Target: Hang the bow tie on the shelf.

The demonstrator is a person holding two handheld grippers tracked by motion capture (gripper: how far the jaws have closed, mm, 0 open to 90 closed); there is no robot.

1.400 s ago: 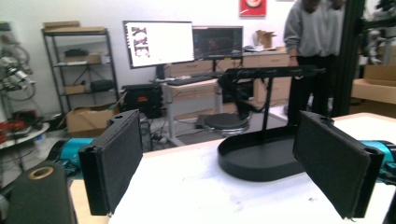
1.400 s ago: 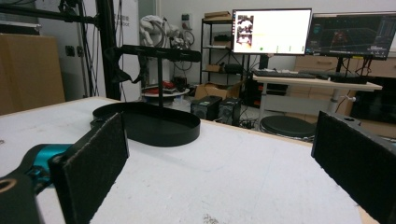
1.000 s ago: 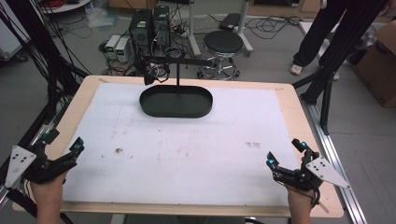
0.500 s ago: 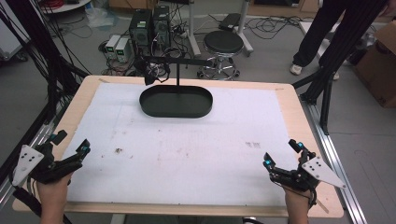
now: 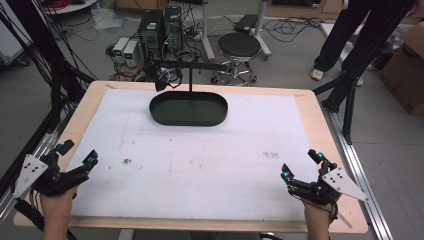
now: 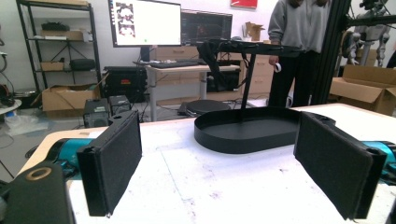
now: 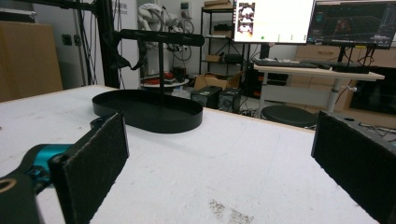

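A black oval tray [image 5: 189, 109] sits at the far middle of the white table top [image 5: 200, 165]. A thin post rises from it to a black crossbar [image 5: 187, 65], and a dark strap bundle [image 5: 164, 79] hangs from the bar's left end. My left gripper [image 5: 78, 152] rests at the near left edge, open and holding nothing. Open and holding nothing as well, my right gripper [image 5: 300, 164] is at the near right. The left gripper [image 6: 224, 168] faces the tray [image 6: 252, 130] between its wide pads. The right gripper [image 7: 224, 163] sees the tray [image 7: 147, 109] to its left.
The wooden table rim [image 5: 320, 120] borders the white sheet, with small dark smudges [image 5: 126, 161] on it. Behind the table stand a stool [image 5: 239, 47] and computer cases [image 5: 160, 25]. A person's legs [image 5: 345, 35] and a cardboard box [image 5: 407, 70] are at the far right.
My left gripper has slid a little to the right along the near edge. The right gripper has drifted slightly left. Both stay open.
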